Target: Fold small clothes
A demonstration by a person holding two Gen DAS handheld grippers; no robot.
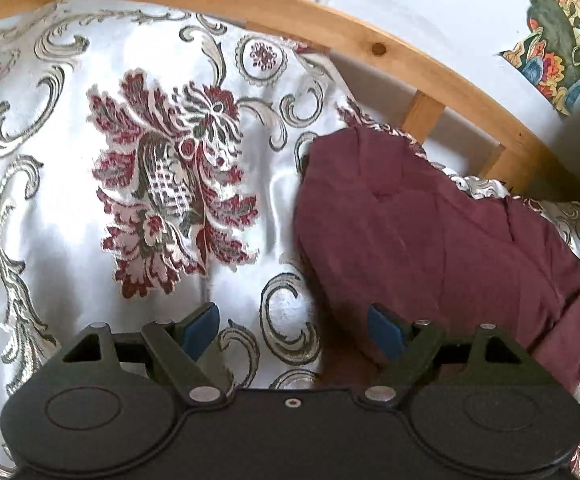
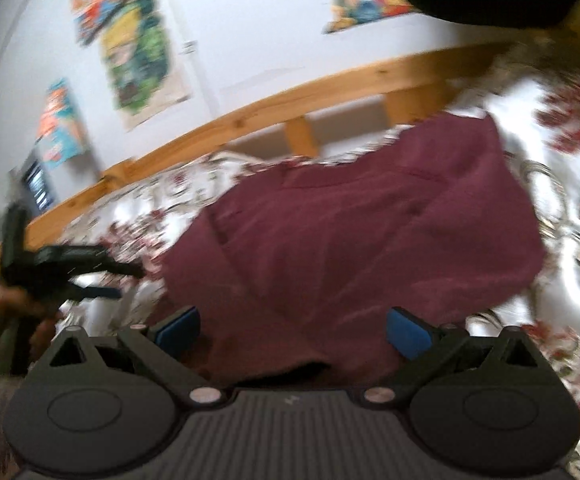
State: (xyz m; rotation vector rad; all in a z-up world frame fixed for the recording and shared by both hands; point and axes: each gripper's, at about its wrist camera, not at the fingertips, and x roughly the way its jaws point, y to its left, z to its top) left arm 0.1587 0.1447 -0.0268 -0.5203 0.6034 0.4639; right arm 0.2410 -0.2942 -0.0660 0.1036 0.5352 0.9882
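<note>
No legible text, label, brand or number is found. Colourful posters [image 2: 138, 56] on the wall are too blurred to be read; the poster [image 1: 565, 36] in the left wrist view shows pictures only.

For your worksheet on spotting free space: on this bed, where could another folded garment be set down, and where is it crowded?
Free: the patterned bedspread left of the maroon garment, from the big red flower back to the wooden bed rail. Crowded: the right side, where the garment lies close to the rail and both open grippers, left and right, hover.
</note>
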